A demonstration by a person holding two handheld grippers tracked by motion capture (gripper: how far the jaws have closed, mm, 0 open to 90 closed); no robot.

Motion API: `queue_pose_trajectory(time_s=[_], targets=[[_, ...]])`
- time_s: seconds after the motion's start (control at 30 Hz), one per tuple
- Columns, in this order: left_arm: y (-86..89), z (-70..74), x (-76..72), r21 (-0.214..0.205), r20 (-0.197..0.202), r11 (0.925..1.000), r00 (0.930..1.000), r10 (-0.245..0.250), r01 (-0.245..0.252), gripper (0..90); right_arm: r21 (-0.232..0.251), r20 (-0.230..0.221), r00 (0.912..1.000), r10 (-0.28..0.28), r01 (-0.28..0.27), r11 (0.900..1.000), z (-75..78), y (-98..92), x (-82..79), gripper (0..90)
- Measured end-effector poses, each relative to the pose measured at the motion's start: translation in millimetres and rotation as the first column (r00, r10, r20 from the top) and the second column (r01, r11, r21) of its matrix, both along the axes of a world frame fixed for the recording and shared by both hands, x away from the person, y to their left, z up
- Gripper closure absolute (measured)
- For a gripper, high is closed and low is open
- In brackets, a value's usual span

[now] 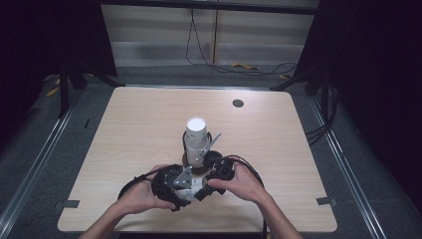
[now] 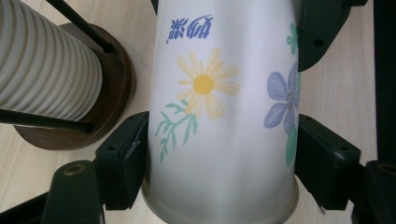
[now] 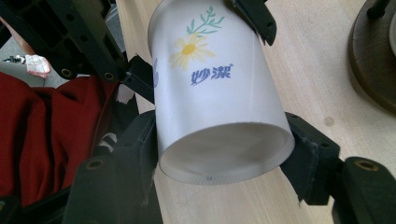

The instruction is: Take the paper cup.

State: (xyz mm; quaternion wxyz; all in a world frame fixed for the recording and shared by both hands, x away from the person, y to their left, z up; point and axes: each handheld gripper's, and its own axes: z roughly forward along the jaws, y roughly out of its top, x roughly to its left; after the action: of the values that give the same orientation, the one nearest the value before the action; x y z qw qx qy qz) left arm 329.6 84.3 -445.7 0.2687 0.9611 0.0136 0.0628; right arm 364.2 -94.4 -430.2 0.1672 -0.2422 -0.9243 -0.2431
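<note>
Clamping white flower-printed paper cup (image 2: 219,121) at frame centre with left gripper (image 2: 219,161) and right gripper (image 3: 224,154) both; risking crushing thin wall, squeezing too hard.

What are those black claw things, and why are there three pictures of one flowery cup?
A person sits at a wooden table holding a black pinching tool in each hand. One camera looks down from above. The other two ride on the tools, so they see the cup very close up. Both the left gripper and the right gripper squeeze the same white paper cup with painted flowers, one near each end. Beside it stands a stack of ridged cups in a holder with a round wooden base.
</note>
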Motion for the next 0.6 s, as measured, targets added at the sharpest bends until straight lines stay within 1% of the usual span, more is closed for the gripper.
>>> queue_pose_trajectory(time_s=[0.03,0.1,0.13,0.17,0.2,0.23,0.27,0.3,0.33,0.4,0.43,0.47,0.5,0.53,0.6], targets=[[0.1,0.3,1.0,-0.002,0.003,1.0,1.0,0.0,0.0,25.0,0.002,0.003,1.0,-0.001,0.001,1.0,0.4,-0.3,-0.3,34.8],[0.6,0.7,1.8,-0.014,-0.007,0.9999,1.0,0.006,-0.006,24.2,0.005,0.01,0.9999,-0.004,0.004,1.0,0.8,-1.2,-0.9,35.1],[0.7,0.6,2.1,-0.025,-0.012,0.9996,0.9999,0.011,-0.012,23.7,-0.001,0.007,1.0,-0.007,0.007,1.0,1.8,-1.2,-1.5,35.3],[1.1,1.4,3.2,-0.023,-0.009,0.9997,0.9999,0.01,-0.01,23.0,-0.003,0.007,0.9999,-0.01,0.01,0.9999,2.2,-1.2,-1.9,35.4],[1.2,1.0,3.1,-0.033,-0.012,0.9991,0.9996,0.025,-0.025,21.7,-0.002,0.013,0.9999,-0.009,0.009,1.0,2.3,-1.7,-1.9,35.5],[1.6,1.6,4.3,-0.031,-0.011,0.9993,0.9997,0.022,-0.022,20.2,0.002,0.013,0.9999,-0.009,0.009,1.0,2.6,-2.4,-1.9,35.6],[2.2,1.4,4.3,-0.044,-0.016,0.9985,0.9993,0.033,-0.034,19.4,0.002,0.013,0.9998,-0.015,0.015,0.9999,3.2,-3.3,-2.0,35.7],[3.1,2.1,5.1,-0.048,-0.019,0.9982,0.9992,0.034,-0.035,18.8,0.005,0.015,0.9998,-0.017,0.017,0.9998,3.5,-4.3,-1.8,35.7],[3.9,2.3,5.9,-0.061,-0.025,0.9973,0.999,0.038,-0.04,18.0,0.004,0.016,0.9997,-0.017,0.017,0.9998,4.2,-5.0,-2.0,35.7],[5.7,3.1,7.4,-0.077,-0.029,0.9957,0.9983,0.05,-0.052,16.4,0.006,0.024,0.9995,-0.018,0.018,0.9998,5.3,-6.1,-2.8,35.8],[6.7,4.1,8.3,-0.078,-0.041,0.9957,0.998,0.048,-0.051,15.9,0.006,0.028,0.9993,-0.024,0.024,0.9997,6.2,-6.3,-3.3,35.9],[7.7,5.0,8.8,-0.085,-0.046,0.9949,0.9976,0.052,-0.056,15.9,0.012,0.033,0.9992,-0.021,0.021,0.9997,6.4,-6.6,-3.5,35.9],[8.3,5.5,9.4,-0.1,-0.051,0.9933,0.9972,0.054,-0.059,15.9,0.007,0.044,0.9988,-0.02,0.02,0.9998,7.1,-6.9,-3.6,35.9],[9.4,6.4,9.7,-0.104,-0.055,0.9924,0.9968,0.059,-0.064,15.9,0.005,0.043,0.9987,-0.028,0.028,0.9996,7.8,-7.0,-4.3,35.9],[11.5,6.9,9.7,-0.137,-0.055,0.9873,0.9958,0.072,-0.079,15.8,0.005,0.052,0.9979,-0.038,0.038,0.9993,9.0,-7.2,-5.7,35.8]])
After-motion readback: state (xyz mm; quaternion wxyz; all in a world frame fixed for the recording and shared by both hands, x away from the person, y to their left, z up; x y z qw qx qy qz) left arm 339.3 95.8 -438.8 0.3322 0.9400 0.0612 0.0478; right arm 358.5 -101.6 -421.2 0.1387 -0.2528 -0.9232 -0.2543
